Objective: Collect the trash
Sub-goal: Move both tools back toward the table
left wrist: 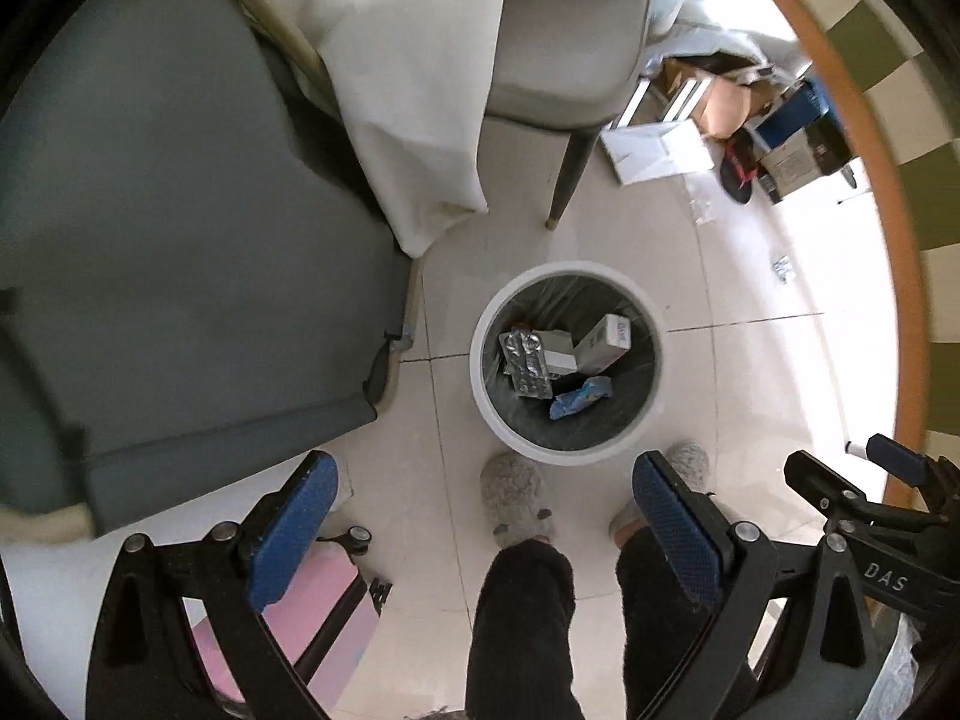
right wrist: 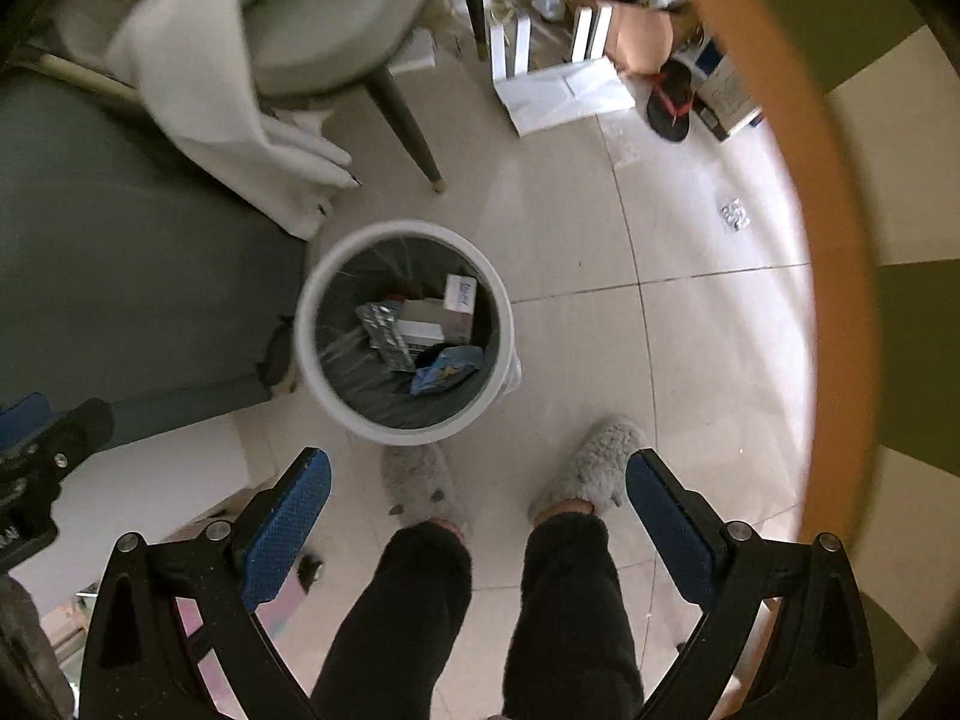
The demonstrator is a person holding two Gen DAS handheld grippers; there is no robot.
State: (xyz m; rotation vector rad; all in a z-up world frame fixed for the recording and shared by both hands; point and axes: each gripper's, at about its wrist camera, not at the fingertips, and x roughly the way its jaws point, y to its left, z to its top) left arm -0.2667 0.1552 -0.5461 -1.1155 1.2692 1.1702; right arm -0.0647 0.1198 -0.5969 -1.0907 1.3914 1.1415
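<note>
A white round trash bin [left wrist: 489, 324] with a dark liner stands on the tiled floor; it also shows in the right wrist view [right wrist: 309, 324]. Inside lie silver blister packs [left wrist: 525, 363], white boxes [left wrist: 606, 336] and a blue wrapper [left wrist: 579, 397]. My left gripper [left wrist: 483, 516] is open and empty, held high above the floor near the bin. My right gripper [right wrist: 477, 516] is open and empty, also high above the floor. A small silver scrap [right wrist: 735, 216] lies on the floor to the right; it also shows in the left wrist view [left wrist: 783, 269].
A grey sofa [left wrist: 168, 228] with a white cloth [left wrist: 414, 90] is at left. A chair [right wrist: 336, 12] stands behind the bin. Boxes and a black slipper [right wrist: 669, 102] clutter the far floor. A round wooden table edge [right wrist: 798, 240] curves at right. The person's legs and grey slippers [right wrist: 591, 465] are below.
</note>
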